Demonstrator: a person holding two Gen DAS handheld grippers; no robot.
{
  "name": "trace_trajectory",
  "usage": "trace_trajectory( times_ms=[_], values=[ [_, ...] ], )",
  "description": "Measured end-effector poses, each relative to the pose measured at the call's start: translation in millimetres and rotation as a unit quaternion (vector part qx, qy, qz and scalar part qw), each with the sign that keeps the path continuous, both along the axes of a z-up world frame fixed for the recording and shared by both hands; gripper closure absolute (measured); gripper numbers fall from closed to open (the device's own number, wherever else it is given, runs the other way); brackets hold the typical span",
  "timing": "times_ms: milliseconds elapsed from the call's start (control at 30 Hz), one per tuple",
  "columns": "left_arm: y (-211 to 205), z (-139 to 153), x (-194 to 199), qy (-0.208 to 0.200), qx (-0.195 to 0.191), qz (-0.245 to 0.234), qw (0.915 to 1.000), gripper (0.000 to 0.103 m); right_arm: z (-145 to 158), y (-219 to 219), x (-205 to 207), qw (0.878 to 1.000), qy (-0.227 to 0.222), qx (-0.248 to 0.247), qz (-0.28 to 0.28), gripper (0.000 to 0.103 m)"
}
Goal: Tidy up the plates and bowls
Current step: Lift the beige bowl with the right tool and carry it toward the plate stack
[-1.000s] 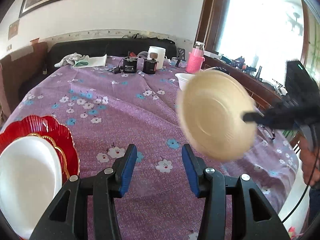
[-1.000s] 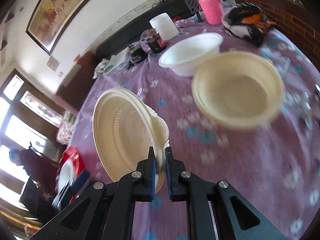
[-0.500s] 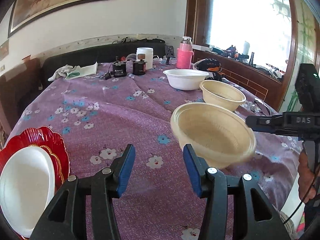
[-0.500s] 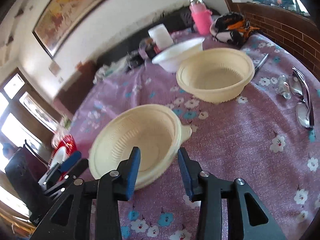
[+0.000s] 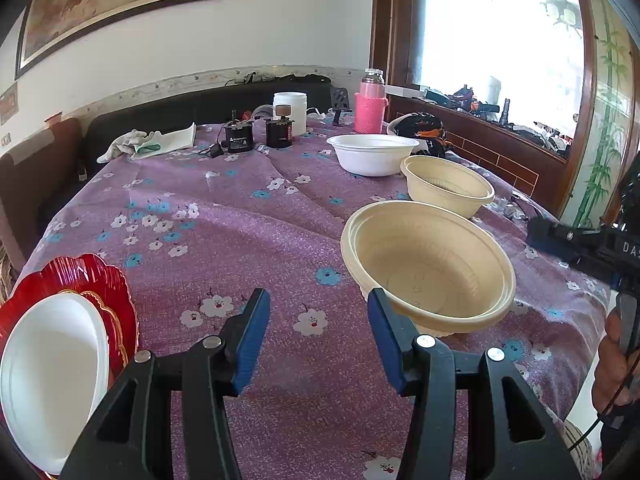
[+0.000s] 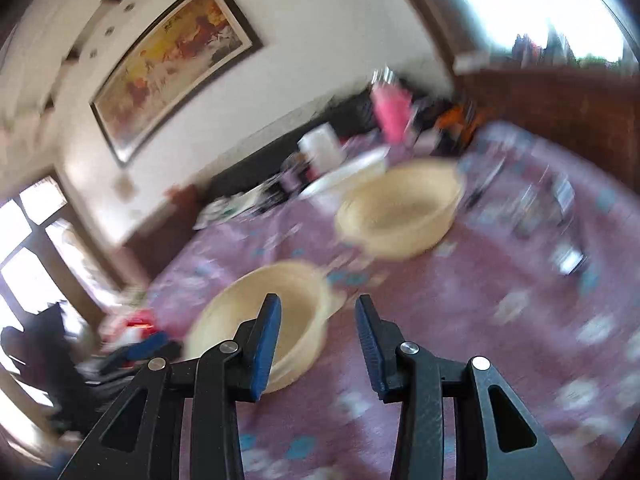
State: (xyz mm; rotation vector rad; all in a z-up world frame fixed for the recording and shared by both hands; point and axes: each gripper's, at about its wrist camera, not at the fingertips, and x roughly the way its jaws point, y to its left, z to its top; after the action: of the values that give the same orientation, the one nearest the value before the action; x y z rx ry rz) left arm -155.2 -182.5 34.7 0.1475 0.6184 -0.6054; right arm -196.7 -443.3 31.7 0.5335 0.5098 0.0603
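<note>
A cream bowl point(image 5: 428, 272) stands upright on the purple flowered tablecloth point(image 5: 240, 220), just beyond the right finger of my left gripper point(image 5: 316, 332), which is open and holds nothing. My right gripper point(image 6: 318, 320) is open too. The same cream bowl point(image 6: 260, 320) lies ahead of its left finger, free of the pads. Farther back are a second cream bowl point(image 5: 448, 188) and a white bowl point(image 5: 374, 154). At the near left, a white plate point(image 5: 52, 364) rests on stacked red plates point(image 5: 88, 276). The right wrist view is blurred.
At the table's far end stand a pink bottle point(image 5: 371, 106), a white jar point(image 5: 290, 112), small black devices point(image 5: 239, 138) and a cloth point(image 5: 152, 142). A dark helmet-like thing point(image 5: 420, 126) sits by the window ledge. A person's hand point(image 5: 616, 360) holds the right tool at the right edge.
My right gripper opened and let go of the cream bowl, which went from tilted on edge in the air to upright on the cloth. The right gripper then drew back. My left gripper hardly moved.
</note>
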Motion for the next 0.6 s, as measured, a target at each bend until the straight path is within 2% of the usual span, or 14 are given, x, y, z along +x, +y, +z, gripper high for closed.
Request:
trace_trajectory(
  times_ms=[33,133,167,400,467,500,533,600],
  values=[
    [-0.2,-0.2,0.1,0.001,0.001,0.0,1.0,0.053,-3.8,-1.8,2.8,1.0,0.014,0.012,0.002,0.061],
    [-1.5,-0.4,-0.4,0.0,0.007,-0.001,1.0,0.053,-4.8,2.0,4.0,0.999,0.035,-0.026,-0.017,0.061],
    [-1.9,-0.5,-0.5,0.0,0.008,-0.001,1.0,0.053,-5.7,2.5,4.1,0.999,0.039,-0.025,-0.016,0.061],
    [-3.5,-1.5,0.2,0.001,0.013,0.002,0.9999,0.053,-10.9,-2.1,4.2,0.998,0.049,0.027,0.019,0.061],
    [-5.1,-2.6,1.8,0.006,0.016,0.0,0.9998,0.053,-11.6,-4.9,2.9,0.998,0.051,0.038,0.011,0.061],
    [-6.8,-3.7,3.3,0.013,0.021,-0.004,0.9997,0.052,-11.4,-5.5,2.5,0.998,0.055,0.037,0.006,0.068],
    [-8.1,-4.8,5.0,0.021,0.024,-0.006,0.9995,0.052,-11.6,-6.0,2.9,0.997,0.059,0.038,0.004,0.083],
    [-6.0,-5.2,8.6,0.046,0.011,-0.003,0.9989,0.052,-12.1,-8.3,1.7,0.997,0.064,0.051,0.004,0.086]
  ],
)
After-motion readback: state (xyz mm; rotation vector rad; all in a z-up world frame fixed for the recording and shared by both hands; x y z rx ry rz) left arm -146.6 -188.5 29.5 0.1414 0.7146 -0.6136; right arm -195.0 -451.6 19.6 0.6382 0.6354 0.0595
